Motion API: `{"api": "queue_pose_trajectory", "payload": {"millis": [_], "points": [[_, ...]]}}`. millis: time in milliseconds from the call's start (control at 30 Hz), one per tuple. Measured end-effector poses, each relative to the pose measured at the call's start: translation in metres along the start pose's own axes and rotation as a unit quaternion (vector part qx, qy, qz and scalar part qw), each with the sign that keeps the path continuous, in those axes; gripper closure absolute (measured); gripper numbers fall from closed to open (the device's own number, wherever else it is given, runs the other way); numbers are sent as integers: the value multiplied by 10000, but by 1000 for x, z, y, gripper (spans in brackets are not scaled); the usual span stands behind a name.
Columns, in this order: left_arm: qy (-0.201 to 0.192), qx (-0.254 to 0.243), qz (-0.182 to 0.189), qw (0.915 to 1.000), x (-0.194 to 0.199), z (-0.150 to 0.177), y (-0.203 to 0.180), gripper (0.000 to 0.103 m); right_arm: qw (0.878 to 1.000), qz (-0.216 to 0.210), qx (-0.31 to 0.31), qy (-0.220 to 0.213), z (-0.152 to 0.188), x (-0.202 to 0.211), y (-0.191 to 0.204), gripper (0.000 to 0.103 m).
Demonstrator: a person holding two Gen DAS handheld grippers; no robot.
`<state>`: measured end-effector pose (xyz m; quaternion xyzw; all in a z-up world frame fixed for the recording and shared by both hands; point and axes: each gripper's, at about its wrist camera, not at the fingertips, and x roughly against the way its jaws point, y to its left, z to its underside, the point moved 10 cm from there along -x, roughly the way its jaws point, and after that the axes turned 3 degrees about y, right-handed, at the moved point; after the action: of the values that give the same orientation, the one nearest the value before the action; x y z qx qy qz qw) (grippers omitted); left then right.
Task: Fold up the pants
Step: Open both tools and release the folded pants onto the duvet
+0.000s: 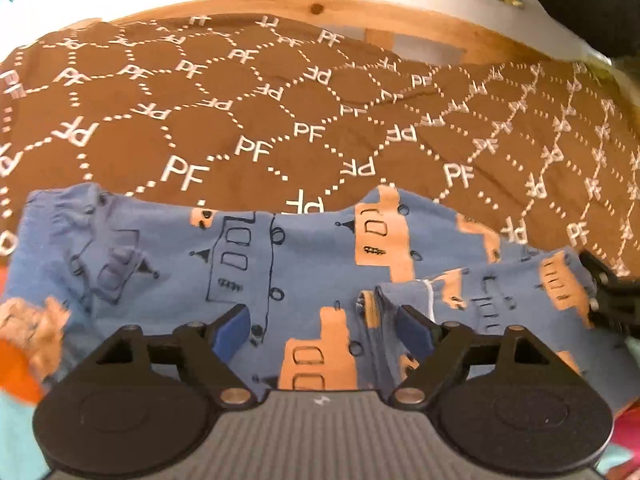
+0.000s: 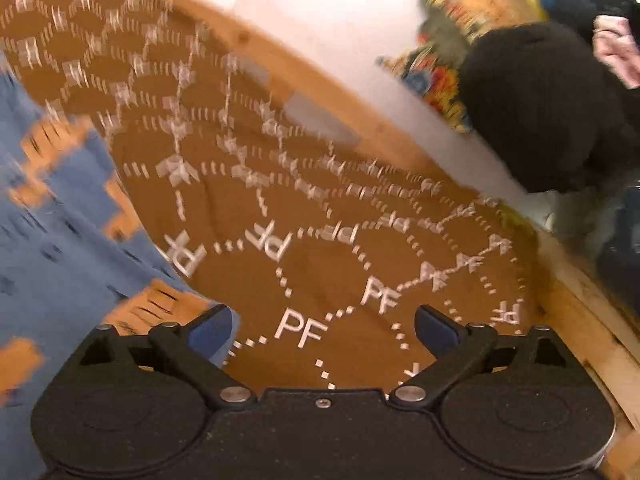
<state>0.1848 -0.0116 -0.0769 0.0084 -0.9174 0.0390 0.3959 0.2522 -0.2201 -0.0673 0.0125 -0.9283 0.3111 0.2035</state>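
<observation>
Pants lie flat on the brown blanket, near its front edge. Left gripper hangs over them, jaws apart, nothing clamped. Right gripper sits over bare blanket, jaws apart.

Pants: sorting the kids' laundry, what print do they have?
Blue pants with orange and outlined vehicle shapes, clearest in the left wrist view.

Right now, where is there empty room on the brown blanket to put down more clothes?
The brown blanket is bare from the blue pants up to the wooden edge. It is bare too under the right tongs, beside the pants. The far corner is crowded by a black bundle.
</observation>
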Motion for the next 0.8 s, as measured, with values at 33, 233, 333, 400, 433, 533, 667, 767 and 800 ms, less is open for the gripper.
{"api": "queue_pose_trajectory", "payload": {"millis": [33,233,333,400,433,533,667,767,800], "points": [[-88,-29,111,9999,7,0,-4,16,9999,-119,-22,-119,-1,16,2,2],[59,-437,-96,9990,13,46,-14,8,9981,-545,269,34,33,57,39,1],[-270,-297,-54,9992,17,54,-3,7,9985,-505,196,-27,42,58,40,1],[-337,-269,-23,9991,20,54,0,7,9986,-511,125,-99,36,58,36,1],[-332,-202,5,9992,23,53,1,8,9984,-526,26,-204,33,62,34,1],[-442,-10,19,9990,40,46,10,8,9955,-765,-303,-479,18,79,33,1],[-1008,203,-318,9942,72,37,42,7,9900,-1148,-341,-752,-15,91,50,1],[-1214,602,-897,9867,83,33,82,7,9840,-1510,-268,-908,-44,91,76,1],[-1252,789,-1034,9836,85,32,95,7,9829,-1573,-254,-927,-51,90,83,1]]}}
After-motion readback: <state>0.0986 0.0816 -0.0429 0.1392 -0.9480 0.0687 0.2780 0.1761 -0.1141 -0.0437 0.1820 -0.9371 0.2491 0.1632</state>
